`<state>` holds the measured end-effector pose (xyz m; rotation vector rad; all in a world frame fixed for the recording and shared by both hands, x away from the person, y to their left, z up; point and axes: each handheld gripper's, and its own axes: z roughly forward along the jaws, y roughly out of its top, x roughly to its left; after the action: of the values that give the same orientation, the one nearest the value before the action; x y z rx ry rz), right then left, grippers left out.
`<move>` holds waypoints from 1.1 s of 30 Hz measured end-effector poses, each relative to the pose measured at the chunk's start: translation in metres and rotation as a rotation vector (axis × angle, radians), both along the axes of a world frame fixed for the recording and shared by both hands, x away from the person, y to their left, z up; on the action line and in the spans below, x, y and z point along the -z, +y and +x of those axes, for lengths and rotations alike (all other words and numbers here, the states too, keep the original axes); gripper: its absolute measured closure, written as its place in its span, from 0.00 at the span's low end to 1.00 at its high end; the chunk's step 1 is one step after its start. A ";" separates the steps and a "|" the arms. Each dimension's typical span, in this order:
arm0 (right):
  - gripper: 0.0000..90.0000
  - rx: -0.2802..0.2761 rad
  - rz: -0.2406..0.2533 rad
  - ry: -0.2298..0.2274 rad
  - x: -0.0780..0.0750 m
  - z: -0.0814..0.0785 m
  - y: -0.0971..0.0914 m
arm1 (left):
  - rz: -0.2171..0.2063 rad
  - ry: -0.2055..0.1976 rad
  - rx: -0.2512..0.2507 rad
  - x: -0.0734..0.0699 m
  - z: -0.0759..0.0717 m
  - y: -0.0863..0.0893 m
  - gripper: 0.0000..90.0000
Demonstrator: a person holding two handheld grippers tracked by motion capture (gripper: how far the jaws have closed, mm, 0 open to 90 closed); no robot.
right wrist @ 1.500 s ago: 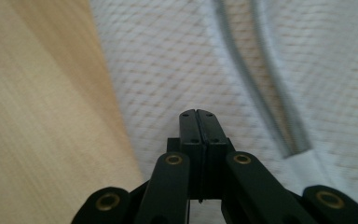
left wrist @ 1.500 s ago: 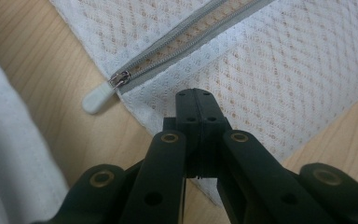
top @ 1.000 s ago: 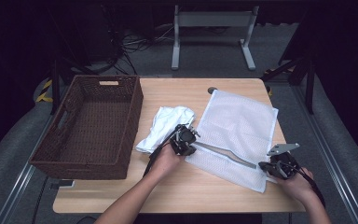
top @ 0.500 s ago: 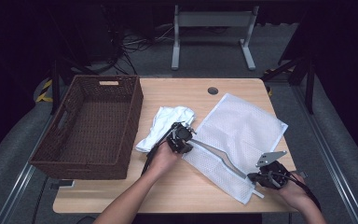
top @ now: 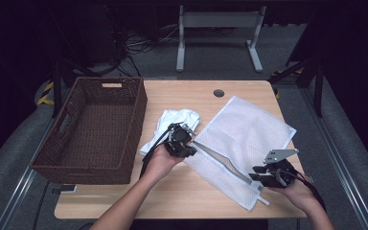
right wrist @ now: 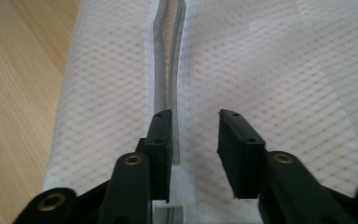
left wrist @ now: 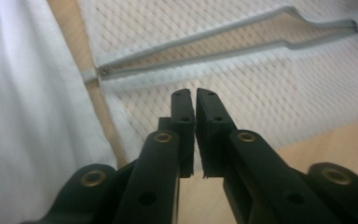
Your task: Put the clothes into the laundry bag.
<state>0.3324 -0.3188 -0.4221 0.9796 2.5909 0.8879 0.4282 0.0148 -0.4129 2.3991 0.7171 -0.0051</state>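
A white mesh laundry bag [top: 251, 132] lies flat on the table, its grey zipper slit [top: 220, 160] gaping along the near edge. My left gripper [top: 181, 143] hovers at the bag's left corner beside a crumpled white cloth [top: 175, 122]. In the left gripper view its jaws [left wrist: 195, 93] have just been opening and stand a slit apart with nothing between them, above the mesh [left wrist: 270, 79] and zipper [left wrist: 223, 39]. My right gripper [top: 268, 175] is at the bag's near right end. Its jaws [right wrist: 195, 114] have just been opening and hold nothing, over the zipper [right wrist: 168, 70].
A dark brown wicker basket [top: 57, 143] stands on the table's left part. A round cable hole [top: 218, 92] sits at the table's far edge. Bare wood [top: 172, 191] shows in front of the bag. The floor beyond is dark, with a metal stand.
The right gripper has shifted left along the bag's near edge and the bag has swung with it. Both grippers' jaws have parted.
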 end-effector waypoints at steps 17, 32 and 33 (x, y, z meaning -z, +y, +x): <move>0.47 -0.046 0.031 -0.025 -0.008 0.051 0.048 | -0.028 0.022 0.023 0.007 -0.039 0.043 0.50; 0.45 -0.052 -0.037 -0.017 0.013 0.067 0.070 | 0.004 -0.004 -0.029 0.019 -0.056 0.062 0.32; 0.45 -0.052 -0.037 -0.017 0.013 0.067 0.070 | 0.004 -0.004 -0.029 0.019 -0.056 0.062 0.32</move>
<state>0.3994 -0.2488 -0.4349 0.8956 2.6200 0.8537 0.3719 0.0770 -0.4317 2.3915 0.7509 0.0132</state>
